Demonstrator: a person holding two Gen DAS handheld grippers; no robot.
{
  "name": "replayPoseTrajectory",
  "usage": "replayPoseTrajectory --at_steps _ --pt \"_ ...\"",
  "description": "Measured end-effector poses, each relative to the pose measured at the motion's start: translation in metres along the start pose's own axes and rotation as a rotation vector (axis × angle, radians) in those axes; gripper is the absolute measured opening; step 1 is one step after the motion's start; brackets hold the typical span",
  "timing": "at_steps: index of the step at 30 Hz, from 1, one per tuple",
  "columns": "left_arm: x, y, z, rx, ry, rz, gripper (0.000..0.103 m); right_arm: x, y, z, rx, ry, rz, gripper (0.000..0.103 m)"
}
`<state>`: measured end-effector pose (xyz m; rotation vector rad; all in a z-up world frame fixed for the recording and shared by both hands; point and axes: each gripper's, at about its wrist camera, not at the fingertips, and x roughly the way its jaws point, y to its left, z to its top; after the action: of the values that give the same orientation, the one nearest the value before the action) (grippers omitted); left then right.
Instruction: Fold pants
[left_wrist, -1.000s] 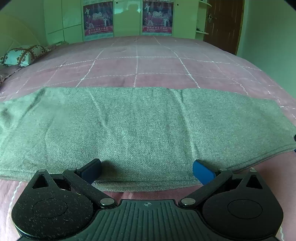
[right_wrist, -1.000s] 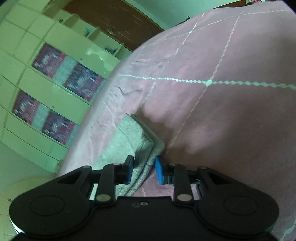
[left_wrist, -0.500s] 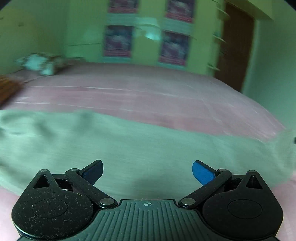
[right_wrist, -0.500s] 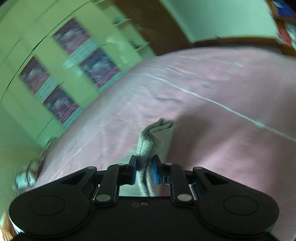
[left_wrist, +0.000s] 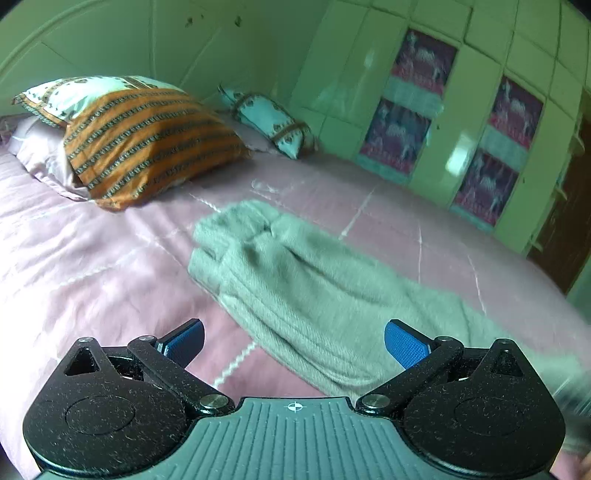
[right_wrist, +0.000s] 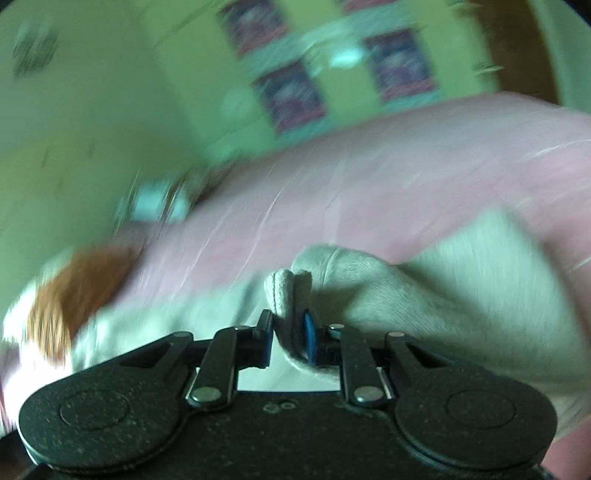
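Note:
The grey knit pants (left_wrist: 310, 288) lie on the pink bedspread (left_wrist: 92, 266), stretched from the middle of the left wrist view toward the lower right. My left gripper (left_wrist: 293, 341) is open and empty, hovering just above the near edge of the pants. In the right wrist view, my right gripper (right_wrist: 288, 334) is shut on a bunched end of the pants (right_wrist: 424, 295), which is lifted and drapes away to the right. That view is blurred.
An orange striped pillow (left_wrist: 144, 140) and a light blue pillow (left_wrist: 273, 122) lie at the head of the bed. A green wardrobe with posters (left_wrist: 443, 110) stands behind the bed. A brown door (left_wrist: 569, 236) is at the right.
My right gripper closed on the end of the pants and carried it up and toward the pillows. My left gripper swung left, staying open, so the view now faces the head of the bed.

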<state>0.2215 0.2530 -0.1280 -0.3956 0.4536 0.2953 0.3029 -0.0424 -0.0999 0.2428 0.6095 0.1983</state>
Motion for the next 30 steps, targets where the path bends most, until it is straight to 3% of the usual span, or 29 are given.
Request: replayPoseTrajectory --at_steps 1,2,3,5,6,10,13,16,18,23,25,27,28,30 --pt "0.000 0.003 0.000 -0.018 0.003 -0.006 0.103 0.016 0.017 -0.015 -0.065 0.085 -0.061 0.023" --pt "0.004 0.005 0.000 -0.032 0.002 -0.020 0.103 0.007 0.031 -0.024 -0.148 0.015 -0.110 0.023" --pt "0.003 0.006 -0.001 -0.036 -0.007 -0.029 0.103 -0.006 0.037 -0.027 -0.184 -0.039 -0.106 0.029" --pt "0.004 0.000 -0.003 -0.017 -0.007 -0.062 0.103 -0.032 0.026 -0.026 -0.131 -0.090 -0.001 0.031" --pt "0.006 -0.007 -0.005 -0.007 0.012 -0.111 0.103 -0.041 0.016 -0.023 -0.098 -0.096 0.011 0.031" --pt "0.019 -0.064 -0.016 0.034 0.104 -0.302 0.103 -0.079 -0.036 -0.009 0.040 -0.151 -0.059 0.033" --pt "0.029 -0.114 -0.029 0.080 0.179 -0.378 0.101 -0.100 -0.066 -0.007 0.084 -0.172 -0.115 0.035" --pt "0.046 -0.149 -0.040 0.102 0.272 -0.383 0.080 -0.120 -0.090 -0.012 0.119 -0.178 -0.152 0.035" --pt "0.062 -0.160 -0.044 0.070 0.346 -0.380 0.072 -0.128 -0.106 -0.023 0.141 -0.190 -0.168 0.035" --pt "0.073 -0.174 -0.050 -0.014 0.413 -0.378 0.070 -0.128 -0.126 -0.040 0.203 -0.177 -0.164 0.036" --pt "0.075 -0.181 -0.053 -0.051 0.437 -0.390 0.050 -0.119 -0.129 -0.039 0.223 -0.170 -0.157 0.037" --pt "0.083 -0.182 -0.058 -0.087 0.464 -0.382 0.039 -0.114 -0.133 -0.041 0.239 -0.152 -0.151 0.037" --pt "0.084 -0.184 -0.061 -0.100 0.466 -0.386 0.022 -0.113 -0.134 -0.041 0.240 -0.147 -0.150 0.037" --pt "0.079 -0.184 -0.061 -0.119 0.428 -0.388 0.019 -0.112 -0.134 -0.040 0.237 -0.149 -0.152 0.038"
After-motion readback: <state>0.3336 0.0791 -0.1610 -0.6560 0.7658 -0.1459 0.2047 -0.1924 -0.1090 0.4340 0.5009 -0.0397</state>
